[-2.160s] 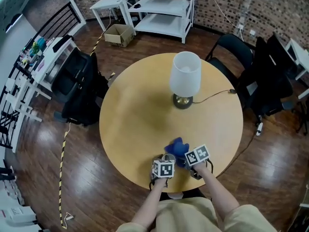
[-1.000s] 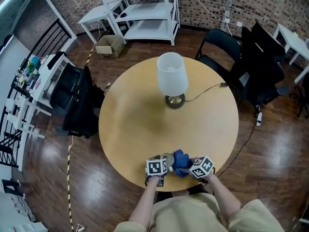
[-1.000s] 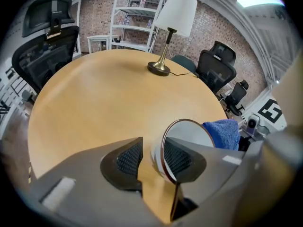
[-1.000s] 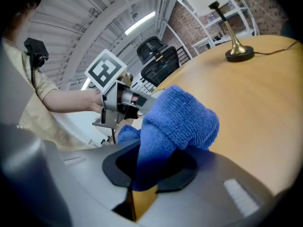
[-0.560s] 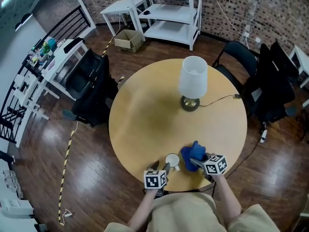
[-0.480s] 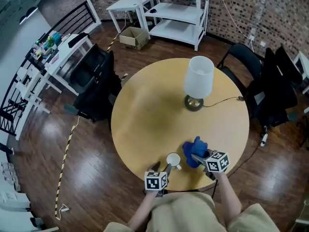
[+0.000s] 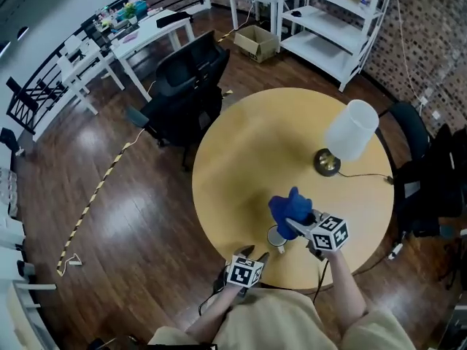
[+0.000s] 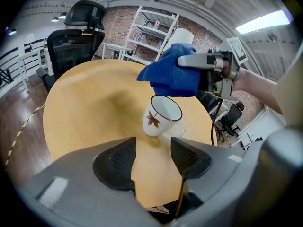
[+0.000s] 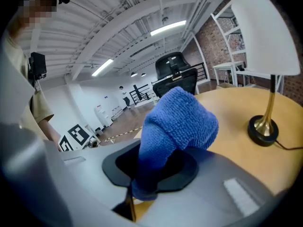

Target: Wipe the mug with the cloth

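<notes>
Black office chair [image 7: 186, 86] stands just off the left edge of the round tan wooden table [image 7: 248, 152]. At the near edge, the left gripper [image 7: 252, 254] is angled down twd the tabletop. Its jaws have just been opening and now stand apart w/ only bare table between them [image 8: 152, 150].

Just beyond its tips, not touching them, sits the white ceramic mug w/ dark rim and brown leaf print [image 8: 158, 117]. It's upright on the table, long axis vertical, mouth up, leaf side facing the left gripper. In the left gripper view the handle is on its right. From the head view it's near the table's front edge [image 7: 277, 237].

Over the mug hangs the blue terry cloth [image 7: 290, 206], bunched into a lump [image 8: 170, 77] (can't tell if it touches the rim). The right gripper [image 7: 298, 224] is clamped on it, pointing left across the mug, cloth bulging past its jaws [image 9: 175, 126].

Far right: white-shaded lamp on a brass base [image 7: 350, 130].
</notes>
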A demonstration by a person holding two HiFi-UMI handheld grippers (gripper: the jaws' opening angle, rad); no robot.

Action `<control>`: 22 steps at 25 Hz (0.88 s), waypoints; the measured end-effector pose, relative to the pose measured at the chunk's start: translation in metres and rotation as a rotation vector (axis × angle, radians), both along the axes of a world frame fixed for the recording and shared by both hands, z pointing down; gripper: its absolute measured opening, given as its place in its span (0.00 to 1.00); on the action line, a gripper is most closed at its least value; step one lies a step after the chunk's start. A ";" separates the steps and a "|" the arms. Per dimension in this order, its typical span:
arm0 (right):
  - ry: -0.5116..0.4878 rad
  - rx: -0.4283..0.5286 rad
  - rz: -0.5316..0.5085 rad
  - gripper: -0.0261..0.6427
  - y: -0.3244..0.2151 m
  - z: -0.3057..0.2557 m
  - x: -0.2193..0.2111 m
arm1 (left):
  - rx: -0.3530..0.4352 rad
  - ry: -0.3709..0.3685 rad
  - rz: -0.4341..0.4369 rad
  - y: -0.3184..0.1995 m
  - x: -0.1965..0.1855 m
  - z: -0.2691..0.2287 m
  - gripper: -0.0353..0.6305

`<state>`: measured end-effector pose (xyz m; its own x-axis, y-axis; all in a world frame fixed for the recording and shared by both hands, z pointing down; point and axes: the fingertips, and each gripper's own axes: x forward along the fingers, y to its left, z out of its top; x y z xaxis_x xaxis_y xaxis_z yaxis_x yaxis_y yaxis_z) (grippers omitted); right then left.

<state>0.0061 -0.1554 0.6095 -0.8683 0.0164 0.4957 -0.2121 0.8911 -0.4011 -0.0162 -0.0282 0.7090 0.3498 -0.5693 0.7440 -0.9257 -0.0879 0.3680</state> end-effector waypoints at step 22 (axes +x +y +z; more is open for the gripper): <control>0.467 0.036 -0.809 0.14 0.082 0.081 -0.103 | 0.112 -0.017 0.040 -0.023 0.071 -0.001 0.38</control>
<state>-0.0972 -0.0738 0.6909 -0.3120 0.5071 0.8034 0.3458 0.8482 -0.4012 0.0546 -0.0517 0.7077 0.3618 -0.6350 0.6826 -0.9266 -0.1645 0.3381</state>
